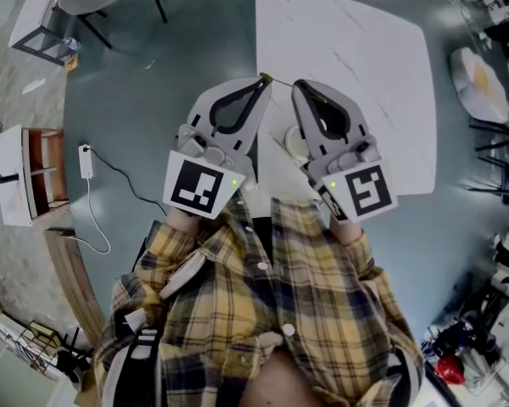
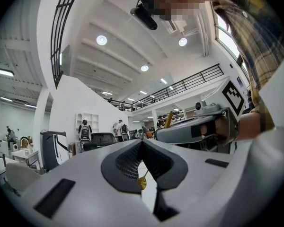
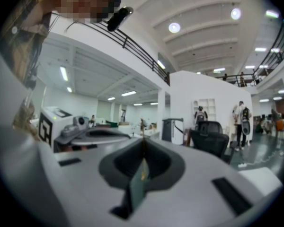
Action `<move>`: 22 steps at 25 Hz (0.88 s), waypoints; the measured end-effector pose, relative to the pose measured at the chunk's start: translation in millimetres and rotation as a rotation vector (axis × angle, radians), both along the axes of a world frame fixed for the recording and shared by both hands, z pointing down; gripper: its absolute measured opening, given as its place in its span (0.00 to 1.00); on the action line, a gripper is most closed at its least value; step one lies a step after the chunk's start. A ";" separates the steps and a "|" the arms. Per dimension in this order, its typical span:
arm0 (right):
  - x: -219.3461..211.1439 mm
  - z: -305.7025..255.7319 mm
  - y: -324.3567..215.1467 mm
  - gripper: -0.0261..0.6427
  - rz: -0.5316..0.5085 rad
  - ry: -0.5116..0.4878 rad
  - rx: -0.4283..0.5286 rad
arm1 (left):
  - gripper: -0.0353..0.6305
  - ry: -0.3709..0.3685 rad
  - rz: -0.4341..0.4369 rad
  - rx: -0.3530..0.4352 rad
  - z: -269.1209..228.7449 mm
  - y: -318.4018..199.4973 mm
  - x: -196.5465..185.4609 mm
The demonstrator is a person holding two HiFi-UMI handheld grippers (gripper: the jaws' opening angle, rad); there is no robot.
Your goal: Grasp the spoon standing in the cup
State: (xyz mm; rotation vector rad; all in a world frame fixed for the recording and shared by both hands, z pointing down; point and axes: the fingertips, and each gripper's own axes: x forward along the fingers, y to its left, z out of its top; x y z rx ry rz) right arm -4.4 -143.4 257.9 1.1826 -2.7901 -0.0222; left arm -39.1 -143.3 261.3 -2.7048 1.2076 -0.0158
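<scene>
Golden metal is seen pinched in both grippers. The left gripper (image 1: 263, 79) is closed, and a small golden spoon (image 2: 141, 180) is held at its meeting tips, the bowl hanging in the hollow behind the pads. The right gripper (image 1: 299, 85) is likewise closed, with a thin golden stem (image 3: 143, 170) clamped upright between its pads. Both are held level above the white table (image 1: 365, 75). A pale cup (image 1: 293, 142) is seen near the table's near left corner, partly hidden under the right gripper. Its contents cannot be made out.
</scene>
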 end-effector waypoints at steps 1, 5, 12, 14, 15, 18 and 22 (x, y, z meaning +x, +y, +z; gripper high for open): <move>-0.1 0.1 0.4 0.09 0.000 0.000 0.000 | 0.08 -0.001 0.002 0.001 0.0 0.4 0.3; -1.7 -1.8 1.6 0.09 0.003 -0.016 0.005 | 0.08 0.001 0.003 -0.004 1.2 1.7 0.0; -3.1 1.8 1.6 0.09 0.002 -0.001 0.000 | 0.08 -0.004 0.007 0.012 -1.0 1.5 1.4; -2.7 3.7 1.9 0.09 0.001 0.004 -0.003 | 0.08 -0.005 0.009 0.016 -1.1 1.8 2.1; -1.9 4.5 2.0 0.09 0.002 0.005 -0.004 | 0.08 -0.004 0.008 0.014 -0.9 1.9 2.6; 0.7 5.8 2.3 0.09 0.007 0.011 -0.006 | 0.08 0.002 0.000 0.006 0.4 0.7 3.5; 1.9 4.5 3.4 0.09 0.012 0.007 -0.008 | 0.08 0.005 0.006 0.011 -2.2 -0.2 5.8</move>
